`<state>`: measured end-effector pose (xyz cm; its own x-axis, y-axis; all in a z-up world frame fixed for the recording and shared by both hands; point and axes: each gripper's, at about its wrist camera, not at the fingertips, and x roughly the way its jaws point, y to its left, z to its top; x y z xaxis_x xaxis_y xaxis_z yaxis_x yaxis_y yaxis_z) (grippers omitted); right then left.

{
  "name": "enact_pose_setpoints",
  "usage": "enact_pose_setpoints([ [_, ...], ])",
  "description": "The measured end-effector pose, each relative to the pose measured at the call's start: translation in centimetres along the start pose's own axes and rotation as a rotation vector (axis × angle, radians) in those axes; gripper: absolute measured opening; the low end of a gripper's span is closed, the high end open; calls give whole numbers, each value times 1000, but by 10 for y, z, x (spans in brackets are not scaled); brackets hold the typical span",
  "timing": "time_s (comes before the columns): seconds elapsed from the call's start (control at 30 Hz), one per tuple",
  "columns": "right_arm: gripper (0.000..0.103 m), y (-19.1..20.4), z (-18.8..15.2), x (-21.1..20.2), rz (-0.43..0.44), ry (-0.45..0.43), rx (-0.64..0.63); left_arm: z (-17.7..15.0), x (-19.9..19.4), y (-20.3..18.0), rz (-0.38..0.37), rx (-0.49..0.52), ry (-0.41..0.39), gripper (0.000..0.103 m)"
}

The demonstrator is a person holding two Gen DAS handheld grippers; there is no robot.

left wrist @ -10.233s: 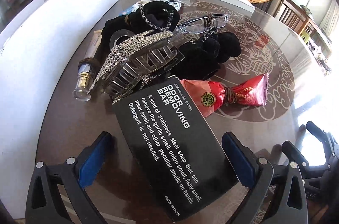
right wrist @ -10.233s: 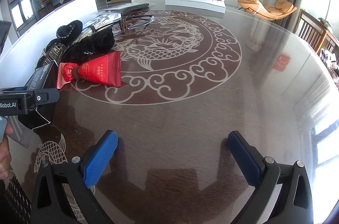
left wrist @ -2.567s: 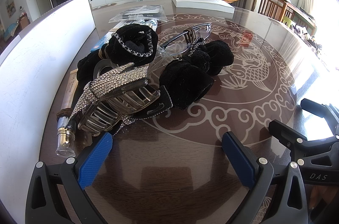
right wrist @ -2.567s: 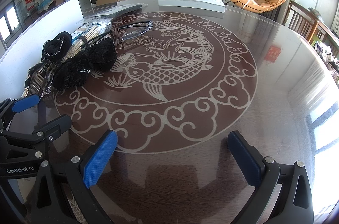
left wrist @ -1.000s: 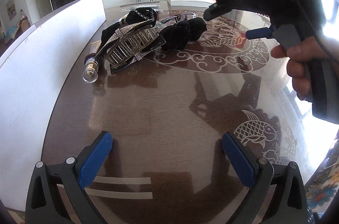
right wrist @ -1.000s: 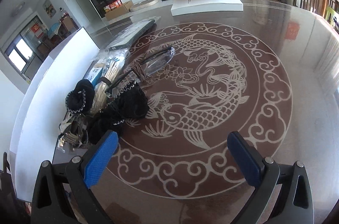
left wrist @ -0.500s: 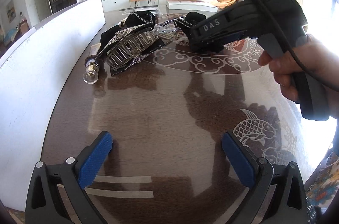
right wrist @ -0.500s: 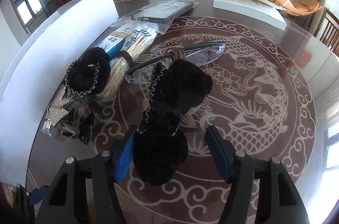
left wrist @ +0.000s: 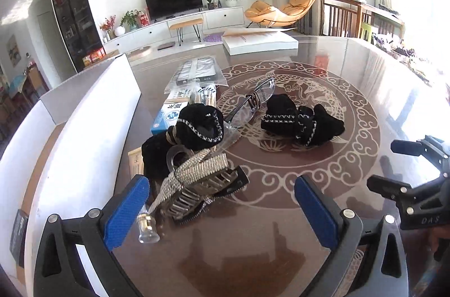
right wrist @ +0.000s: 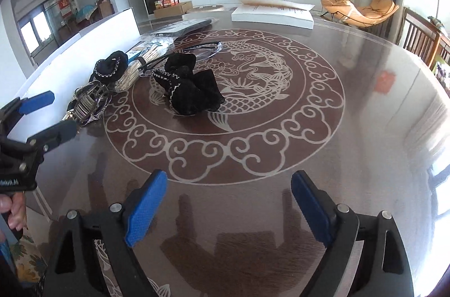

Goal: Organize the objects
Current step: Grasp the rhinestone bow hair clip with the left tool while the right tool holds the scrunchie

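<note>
1. The glossy dark-brown round table (right wrist: 365, 105) carries a pale carved-looking medallion of scrolls around a fish.
2. A black velvety scrunchie with silver zigzag stitching (right wrist: 191, 89) lies crumpled on the medallion; it shows in the left wrist view too (left wrist: 301, 122).
3. A rhinestone-covered silver claw hair clip with metal teeth (left wrist: 197, 184) rests at the table's 9 o'clock edge, touching a second black fuzzy scrunchie with a chain trim (left wrist: 199, 125).
4. A small clear glass vial with a metal neck (left wrist: 147, 226) lies just beside the clip, perhaps touching it; the view is unclear there.
5. Clear-lensed thin-framed glasses (left wrist: 253, 100) lie between the two scrunchies.
6. The left tongs (left wrist: 222, 207) stand wide apart, holding nothing; the clip sits between the blue ribbed pads, nearer the 9 o'clock one.
7. The right tongs (right wrist: 225, 201) stand wide apart and empty; the stitched scrunchie lies at their 12 o'clock, well apart.
</note>
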<state>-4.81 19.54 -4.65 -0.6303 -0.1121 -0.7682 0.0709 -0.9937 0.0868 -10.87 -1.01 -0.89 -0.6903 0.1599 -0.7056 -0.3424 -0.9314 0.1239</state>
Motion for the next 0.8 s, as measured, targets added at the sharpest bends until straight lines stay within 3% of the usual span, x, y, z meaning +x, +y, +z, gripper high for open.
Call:
enact_pose_setpoints([
  [0.07, 90, -1, -2, 3, -3, -2, 10, 13, 26, 6, -20, -21, 47, 103],
  [0.13, 90, 1, -2, 3, -21, -3, 3, 14, 36, 6, -90, -45, 89, 103],
  [0.33, 90, -5, -2, 6, -12, 18, 25, -19, -2, -25, -288, -7, 61, 103],
  [0.5, 94, -3, -1, 8, -17, 24, 14, -42, -25, -3, -315, -108, 17, 103],
  [0.63, 96, 2, -2, 11, -35, 37, -7, -43, -20, 29, -416, -227, 20, 103],
  [0.7, 97, 3, -2, 12, -39, 40, -13, -43, -17, 34, -477, -220, 34, 103],
  [0.8, 98, 3, -2, 12, -39, 43, -16, -42, -14, 26, -458, -179, 44, 103],
])
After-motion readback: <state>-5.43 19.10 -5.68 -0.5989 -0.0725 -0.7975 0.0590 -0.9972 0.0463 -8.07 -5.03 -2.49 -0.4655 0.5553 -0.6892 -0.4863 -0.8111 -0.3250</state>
